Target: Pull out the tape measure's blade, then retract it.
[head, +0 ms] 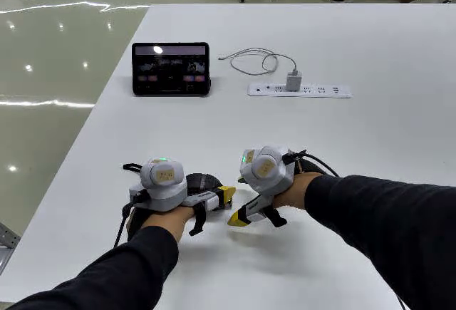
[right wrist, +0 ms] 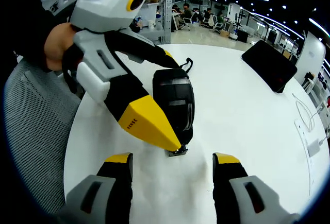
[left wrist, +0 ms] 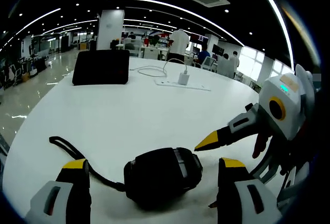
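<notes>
**Head view**
- White rectangular tabletop (head: 356, 139). Its left edge runs diagonally beside the glossy grey floor (head: 50, 75), and its near edge lies under my dark sleeves.
- Black tablet with a lit screen (head: 171, 68), towards the far left.
- To the right of the tablet, a white power strip (head: 299, 90) carrying a white plug-in charger (head: 293, 80) and a looped white cable (head: 256, 56).
- I note wide bare surface between these and the tools, and more out to the right.
- Left gripper (head: 222, 196), grey-white with yellow tips, near the front-left corner of the table.
- Black round-cornered tape measure (head: 201, 181), showing partly behind the left gripper.
- Right gripper (head: 239, 217), just beside the left one, with its tips angled down and towards it.

**Left gripper view**
- I see this gripper's own jaws parted, one on each side of the tape measure (left wrist: 162, 175).
- The tape measure lies on the table with a gap to either jaw.
- Its black wrist strap (left wrist: 67, 149) trails off to the left.
- The right gripper comes in from the right, with one yellow tip near the upper edge of the case.
- Open table runs ahead as far as the tablet.

**Right gripper view**
- This gripper's own jaws stand apart and grip nothing.
- The small metal blade hook (right wrist: 178, 152) lies on the table just ahead, between the jaws, at the near end of the case (right wrist: 175, 100). Only the hook of the blade shows.
- The left gripper's yellow jaw crosses in front of the case.
- A grey mesh chair back (right wrist: 36, 131) stands past the table edge at the left of this view.
</notes>
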A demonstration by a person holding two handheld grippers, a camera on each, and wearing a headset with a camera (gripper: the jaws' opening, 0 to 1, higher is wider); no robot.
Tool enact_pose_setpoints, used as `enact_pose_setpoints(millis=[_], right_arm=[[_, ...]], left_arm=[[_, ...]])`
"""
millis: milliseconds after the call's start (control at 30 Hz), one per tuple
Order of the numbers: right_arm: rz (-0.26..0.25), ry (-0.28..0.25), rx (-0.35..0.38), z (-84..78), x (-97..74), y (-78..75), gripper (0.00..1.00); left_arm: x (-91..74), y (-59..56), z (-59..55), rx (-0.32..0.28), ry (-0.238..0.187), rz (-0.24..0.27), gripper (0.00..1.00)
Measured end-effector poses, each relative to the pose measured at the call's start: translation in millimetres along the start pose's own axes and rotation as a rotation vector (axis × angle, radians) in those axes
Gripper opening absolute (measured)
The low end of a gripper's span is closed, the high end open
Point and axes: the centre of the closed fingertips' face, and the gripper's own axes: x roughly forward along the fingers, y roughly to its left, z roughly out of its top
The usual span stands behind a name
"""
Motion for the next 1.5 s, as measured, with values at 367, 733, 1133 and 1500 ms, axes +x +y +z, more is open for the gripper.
enact_pose_setpoints(millis=[367,733,1133,1500], right_arm=[[-0.049,-0.035,0.091,-7.2,-14.0,3.5,0.73],[-0.158,-0.108,0.201,-22.2,-47.7,-5.1,0.82],[-0.203,-0.125,0.254,-42.5,-69.8,-0.6,0.86],[-0.29,-0.179,0.358,-77.3,-110.9,-4.8,0.89]], left_arm=[[-9.9,-4.2,-9.1,0.075,0.063,-0.104,1.0],[-27.4,-18.0,-8.0,0.216,0.062,-0.228,1.0],[-40.1,-13.2,-12.3,0.265,0.066,-0.268,1.0],[-58.6,-5.3,-13.3,0.301,0.029,-0.288,1.0]])
